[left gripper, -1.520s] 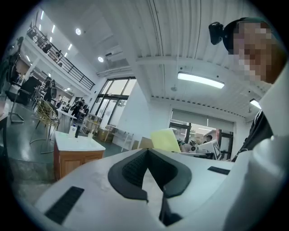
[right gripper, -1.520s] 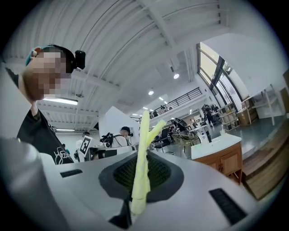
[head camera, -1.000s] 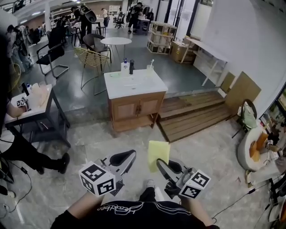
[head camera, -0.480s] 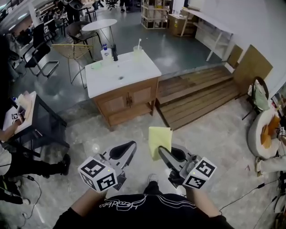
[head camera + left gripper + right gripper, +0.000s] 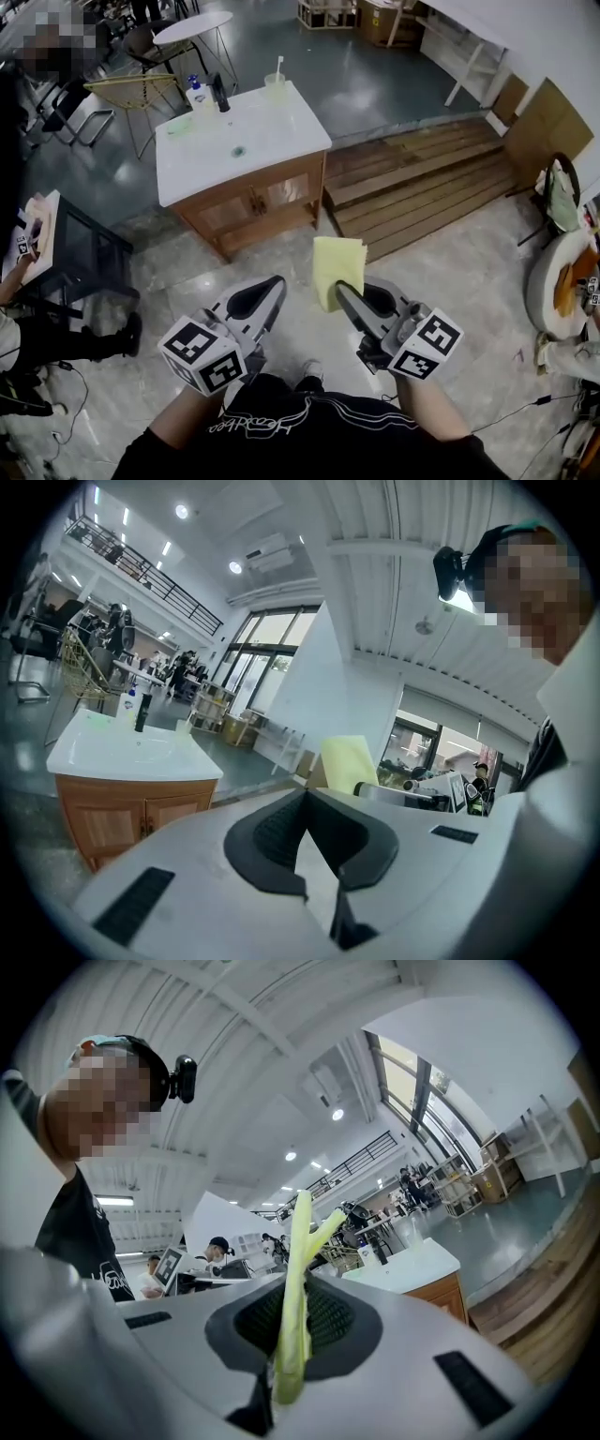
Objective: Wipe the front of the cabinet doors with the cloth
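Observation:
A wooden cabinet with two doors [image 5: 251,202] [image 5: 117,822] and a white sink top [image 5: 239,141] stands ahead of me on the floor. My right gripper [image 5: 341,289] [image 5: 292,1340] is shut on a folded yellow cloth [image 5: 337,266] [image 5: 298,1288], which sticks up from its jaws well short of the cabinet. My left gripper [image 5: 272,284] [image 5: 307,810] is shut with nothing in it, level with the right one. The cloth [image 5: 349,761] also shows past the left gripper's jaws.
Bottles and a cup [image 5: 277,86] stand at the back of the sink top. A wooden pallet platform [image 5: 422,183] lies to the cabinet's right. A black table [image 5: 70,253] with a seated person is at the left. Chairs and a round table [image 5: 192,28] stand behind.
The view has moved closer to the cabinet, which now sits further left and larger. Both grippers stay in the same pose, the right one still holding the cloth.

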Demonstrator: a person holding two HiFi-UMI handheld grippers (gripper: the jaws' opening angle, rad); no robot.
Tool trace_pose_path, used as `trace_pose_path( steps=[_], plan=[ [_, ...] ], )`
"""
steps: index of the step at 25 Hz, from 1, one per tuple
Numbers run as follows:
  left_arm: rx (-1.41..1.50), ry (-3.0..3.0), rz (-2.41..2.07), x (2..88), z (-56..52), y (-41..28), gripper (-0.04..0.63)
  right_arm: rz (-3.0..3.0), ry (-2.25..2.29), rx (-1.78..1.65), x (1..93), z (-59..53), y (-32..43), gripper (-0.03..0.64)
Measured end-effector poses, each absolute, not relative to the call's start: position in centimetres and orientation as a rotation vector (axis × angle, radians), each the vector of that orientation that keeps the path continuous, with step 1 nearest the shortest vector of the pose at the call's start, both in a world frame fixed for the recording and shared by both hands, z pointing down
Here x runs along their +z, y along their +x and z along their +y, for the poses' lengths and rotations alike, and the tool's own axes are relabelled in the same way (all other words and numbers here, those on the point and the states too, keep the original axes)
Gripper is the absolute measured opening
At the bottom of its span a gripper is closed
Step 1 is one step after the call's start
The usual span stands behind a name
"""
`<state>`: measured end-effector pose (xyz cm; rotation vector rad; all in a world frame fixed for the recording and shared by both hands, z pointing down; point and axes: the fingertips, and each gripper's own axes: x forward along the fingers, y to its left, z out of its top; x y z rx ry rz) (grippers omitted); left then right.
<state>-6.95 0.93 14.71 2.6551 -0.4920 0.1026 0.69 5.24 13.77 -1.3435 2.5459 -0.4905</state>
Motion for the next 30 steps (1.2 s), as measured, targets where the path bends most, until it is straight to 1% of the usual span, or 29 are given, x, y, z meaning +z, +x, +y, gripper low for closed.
trace_pose_path(
  steps=[8,20,25,30],
  plan=[
    [0.068,2.580,-0.572,17.5,-7.0,-7.5,0.006,2.586,-1.325,-0.527,15.7,-3.4,1.2,0.040],
    [0.039,2.523,-0.645,20.6,-25.4,-7.2,0.006,2.657,-1.248,-0.529,16.5,-22.3,0.6,0.040],
    [0.026,2.497,-0.688,21.4,-29.5,-8.2,0.005,2.649,-1.230,-0.507,17.1,-26.7,0.7,0.040],
    [-0.001,2.476,-0.752,23.2,-30.2,-8.6,0.006,2.603,-1.184,-0.566,20.0,-28.2,0.8,0.040]
  ],
)
